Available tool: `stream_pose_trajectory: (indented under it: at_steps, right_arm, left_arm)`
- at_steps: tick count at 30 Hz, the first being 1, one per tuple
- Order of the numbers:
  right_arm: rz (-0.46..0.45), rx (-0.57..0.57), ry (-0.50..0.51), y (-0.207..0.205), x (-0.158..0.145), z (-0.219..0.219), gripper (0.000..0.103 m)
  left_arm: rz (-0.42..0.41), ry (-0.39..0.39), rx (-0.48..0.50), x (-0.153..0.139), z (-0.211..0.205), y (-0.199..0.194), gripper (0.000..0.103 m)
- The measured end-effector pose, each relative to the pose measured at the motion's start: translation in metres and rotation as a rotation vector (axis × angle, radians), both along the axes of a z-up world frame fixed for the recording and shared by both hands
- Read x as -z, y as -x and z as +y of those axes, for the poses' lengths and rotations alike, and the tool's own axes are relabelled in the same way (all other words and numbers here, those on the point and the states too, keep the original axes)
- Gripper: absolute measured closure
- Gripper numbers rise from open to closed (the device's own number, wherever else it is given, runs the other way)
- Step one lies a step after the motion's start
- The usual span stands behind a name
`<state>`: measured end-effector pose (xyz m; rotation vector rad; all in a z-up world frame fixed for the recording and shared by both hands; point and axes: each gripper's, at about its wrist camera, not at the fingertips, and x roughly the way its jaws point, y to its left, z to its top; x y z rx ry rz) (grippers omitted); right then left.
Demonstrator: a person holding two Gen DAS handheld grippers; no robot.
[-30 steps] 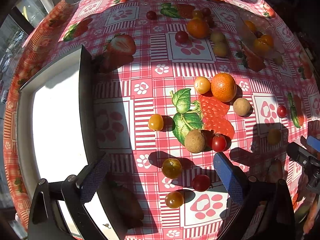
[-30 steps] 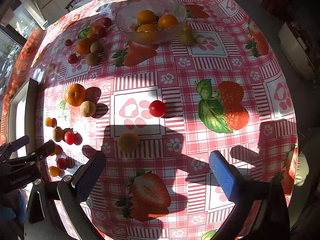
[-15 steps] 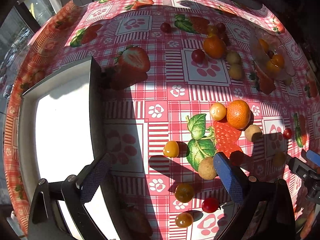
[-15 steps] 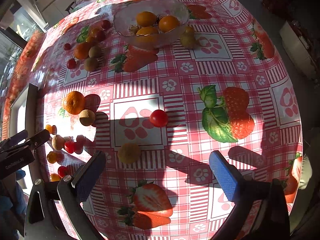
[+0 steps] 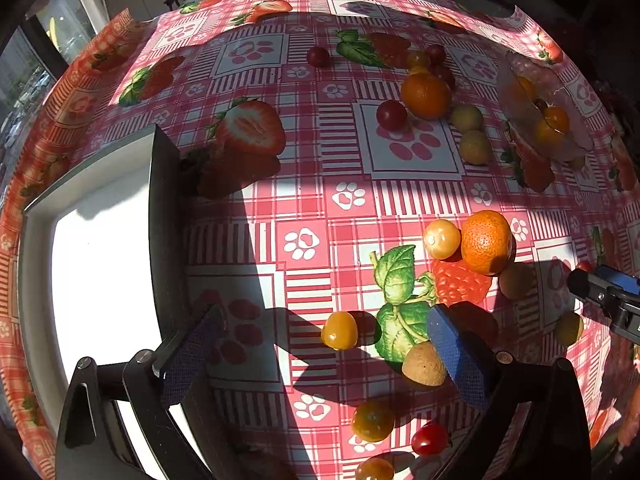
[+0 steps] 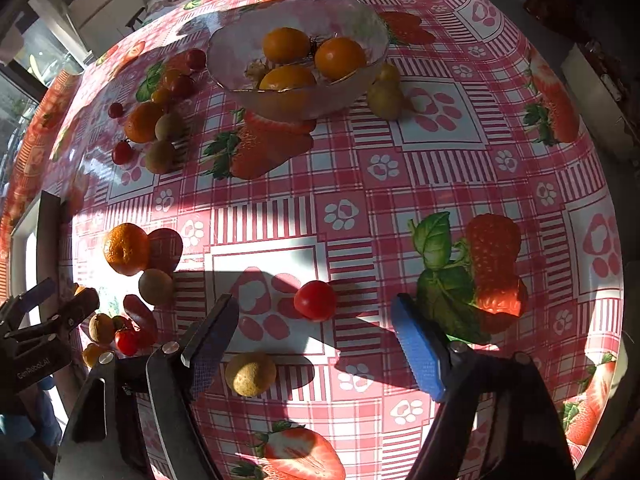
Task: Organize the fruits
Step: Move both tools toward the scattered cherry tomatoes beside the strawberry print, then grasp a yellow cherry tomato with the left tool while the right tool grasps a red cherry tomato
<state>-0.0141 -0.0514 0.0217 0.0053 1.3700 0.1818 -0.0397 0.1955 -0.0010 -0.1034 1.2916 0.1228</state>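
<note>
Loose fruit lies on a red strawberry-print tablecloth. My left gripper (image 5: 320,354) is open and empty above a yellow cherry tomato (image 5: 339,330), with a brown longan (image 5: 424,364) by its right finger and a mandarin (image 5: 486,241) beyond. My right gripper (image 6: 316,344) is open and empty; a red cherry tomato (image 6: 315,300) and a yellowish longan (image 6: 250,373) lie between its fingers. A glass bowl (image 6: 360,76) at the far side holds three orange fruits.
A white tray with a dark rim (image 5: 162,216) stands at the left. A second fruit cluster with a mandarin (image 5: 425,95) lies further back. The other gripper shows at the right edge of the left wrist view (image 5: 608,296). The table edge curves off at the right (image 6: 608,200).
Both grippers have moved forward and lower toward the table. The fruit near the left gripper has slid down the view. The red tomato now sits between the right fingers.
</note>
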Motion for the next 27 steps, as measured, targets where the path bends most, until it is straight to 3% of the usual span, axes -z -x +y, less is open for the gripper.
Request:
stream_pose_trajectory:
  at_steps: [5, 7, 10, 12, 13, 14, 15, 19, 24, 27]
  right_arm:
    - [-0.016, -0.049, 0.051, -0.008, 0.005, 0.019, 0.031]
    - [-0.021, -0.061, 0.071, -0.009, 0.006, 0.025, 0.032]
    - [-0.038, -0.071, 0.098, -0.007, 0.007, 0.029, 0.039]
    - [-0.050, -0.083, 0.104, -0.002, 0.007, 0.029, 0.051]
    - [-0.056, -0.091, 0.102, -0.002, 0.006, 0.030, 0.058]
    - [-0.061, -0.099, 0.094, 0.000, 0.005, 0.030, 0.074]
    - [-0.060, -0.104, 0.088, 0.001, 0.004, 0.031, 0.080]
    - [-0.044, -0.075, 0.018, 0.005, 0.002, 0.026, 0.080]
    - [-0.018, -0.029, -0.095, 0.010, -0.005, 0.009, 0.080]
    - [-0.017, -0.028, -0.127, 0.014, -0.012, 0.008, 0.080]
  left_arm:
    - [-0.003, -0.018, 0.030, 0.005, -0.007, 0.005, 0.001]
    - [0.010, -0.011, 0.039, 0.009, -0.009, 0.005, 0.016]
    - [0.000, -0.008, 0.038, 0.010, -0.011, 0.006, 0.017]
    - [-0.003, -0.004, 0.041, 0.011, -0.012, 0.006, 0.019]
    - [-0.008, -0.002, 0.044, 0.010, -0.015, 0.009, 0.023]
    - [-0.013, -0.003, 0.050, 0.009, -0.016, 0.009, 0.031]
    - [-0.018, -0.003, 0.056, 0.008, -0.019, 0.010, 0.036]
    - [-0.028, 0.002, 0.071, 0.002, -0.028, 0.009, 0.076]
    - [-0.044, 0.055, 0.055, -0.008, -0.020, 0.016, 0.087]
    - [-0.049, 0.095, 0.050, -0.015, -0.019, 0.020, 0.087]
